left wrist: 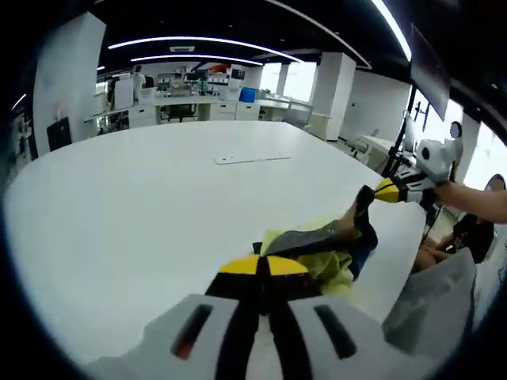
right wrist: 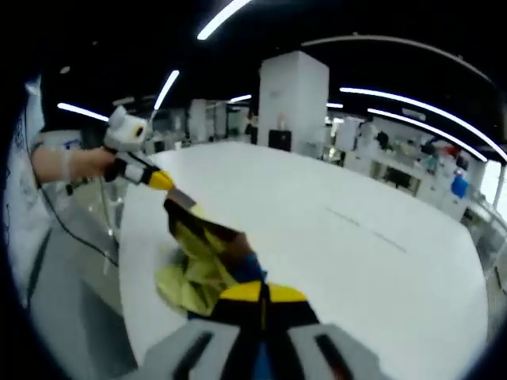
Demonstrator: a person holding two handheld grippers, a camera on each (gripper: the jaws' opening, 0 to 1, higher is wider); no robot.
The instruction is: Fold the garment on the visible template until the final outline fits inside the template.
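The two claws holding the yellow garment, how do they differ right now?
The left claw grips the crumpled yellow, grey and blue garment low, near the round white table. The right claw holds its end higher, so the cloth slopes up toward it. Both look shut on the garment, and both have yellow tips.

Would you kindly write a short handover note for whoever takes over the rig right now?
Left claw: shut on the garment, at the table edge.
Right claw: shut on the garment's other end.
Garment: yellow, grey and blue, bunched and lifted between both claws, near the table's edge.
Template: faint outline farther across the table, bare.
Done: garment picked up.
Left: carry it to the template, spread it, fold until it fits inside.
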